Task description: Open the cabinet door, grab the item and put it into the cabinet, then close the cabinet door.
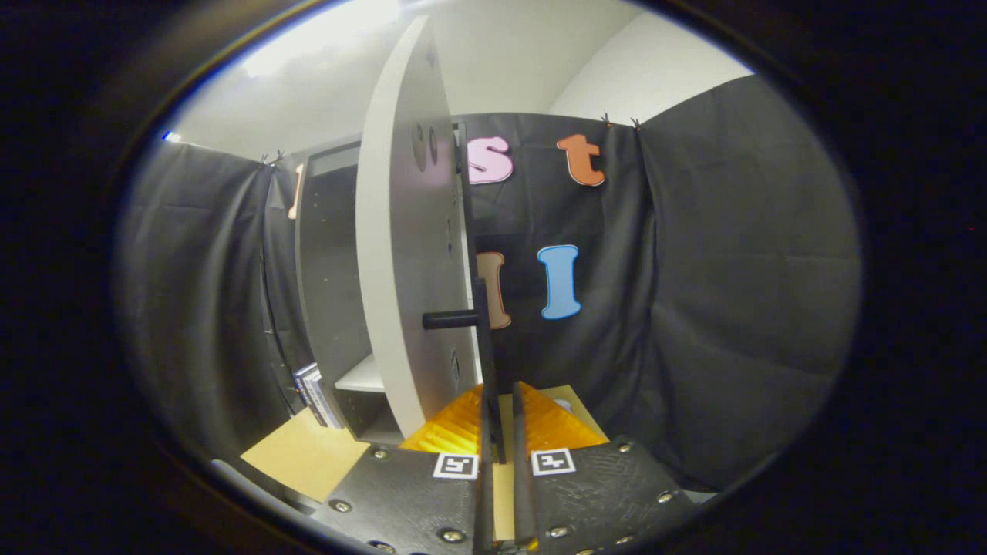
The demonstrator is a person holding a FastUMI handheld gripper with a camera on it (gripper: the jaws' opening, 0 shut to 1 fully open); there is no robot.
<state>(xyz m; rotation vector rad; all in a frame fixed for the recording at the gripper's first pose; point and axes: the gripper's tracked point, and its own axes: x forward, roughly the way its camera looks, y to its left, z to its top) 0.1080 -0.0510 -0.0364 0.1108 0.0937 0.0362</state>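
Note:
The cabinet stands on the left, dark inside, with a pale shelf low down. Its light door is swung open and I see it almost edge-on, just ahead of me. A long black handle bar runs down the door's outer face on a short peg. My gripper is shut on the lower end of that bar, one finger on each side. A small flat striped item, like a box or book, stands upright at the cabinet's lower left corner. I cannot tell whether it is inside the cabinet or beside it.
The cabinet stands on a light wooden tabletop, which reaches to my fingers and a little to the right of them. Black cloth walls close the booth behind and on both sides.

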